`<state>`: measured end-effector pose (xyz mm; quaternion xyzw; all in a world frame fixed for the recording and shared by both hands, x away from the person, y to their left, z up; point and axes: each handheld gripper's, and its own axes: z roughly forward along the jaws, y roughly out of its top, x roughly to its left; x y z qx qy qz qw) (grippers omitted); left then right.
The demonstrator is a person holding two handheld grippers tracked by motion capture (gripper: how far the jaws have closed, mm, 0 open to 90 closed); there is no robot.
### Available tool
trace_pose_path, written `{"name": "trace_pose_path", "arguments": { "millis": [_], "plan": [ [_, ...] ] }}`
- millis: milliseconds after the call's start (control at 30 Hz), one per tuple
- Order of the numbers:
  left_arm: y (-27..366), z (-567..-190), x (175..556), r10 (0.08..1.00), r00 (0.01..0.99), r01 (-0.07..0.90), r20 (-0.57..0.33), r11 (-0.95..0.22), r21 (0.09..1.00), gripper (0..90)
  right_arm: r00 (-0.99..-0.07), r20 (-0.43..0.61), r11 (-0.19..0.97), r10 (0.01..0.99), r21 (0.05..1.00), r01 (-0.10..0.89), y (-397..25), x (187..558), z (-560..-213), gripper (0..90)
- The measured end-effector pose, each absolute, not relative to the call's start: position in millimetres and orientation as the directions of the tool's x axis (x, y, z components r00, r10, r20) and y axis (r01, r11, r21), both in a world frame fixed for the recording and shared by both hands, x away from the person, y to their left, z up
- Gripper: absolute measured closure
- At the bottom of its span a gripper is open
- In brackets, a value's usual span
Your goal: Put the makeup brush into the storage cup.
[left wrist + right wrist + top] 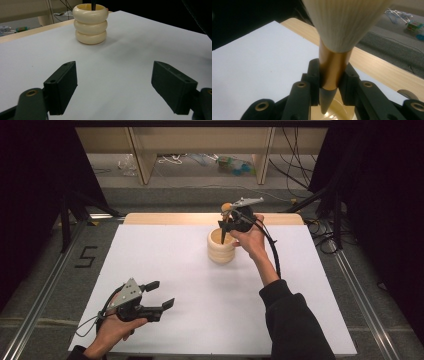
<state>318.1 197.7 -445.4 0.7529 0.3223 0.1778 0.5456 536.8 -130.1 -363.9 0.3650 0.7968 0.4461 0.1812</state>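
A cream holder [221, 247] made of three stacked rings stands on the white table top, right of centre toward the back. My right gripper [223, 226] hovers just over it, shut on a brush [334, 67] by its gold ferrule. The white bristles [344, 22] point up and the dark pointed handle dips into the holder's mouth [342, 108]. My left gripper [161, 294] rests low near the front left, open and holding nothing. In its own view the holder [91, 23] stands ahead between the jaws, with the brush handle [93, 4] poking into it.
A white sheet [200, 295] covers the table, leaving a wooden strip [200, 218] along the far edge. Black curtains flank both sides. Beyond the table are wooden legs, cables and small items on the floor [235, 165].
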Motion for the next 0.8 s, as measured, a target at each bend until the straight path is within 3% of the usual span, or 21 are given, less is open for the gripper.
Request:
{"name": "trace_pose_path", "arguments": {
  "millis": [633,733,800],
  "plan": [
    [197,-445,318,0.669,0.738,0.283,-0.09,-0.186,0.941,21.0,-0.671,0.046,0.373,0.74,0.803,0.466,-123,539,-379,73.0],
    [197,-445,318,0.667,0.74,0.282,-0.089,-0.188,0.941,21.0,-0.641,0.06,0.344,0.765,0.804,0.485,-122,539,-379,55.6],
    [197,-446,318,0.666,0.74,0.287,-0.093,-0.188,0.939,21.0,-0.633,0.044,0.343,0.773,0.81,0.475,-123,538,-377,49.9]
  ]
}}
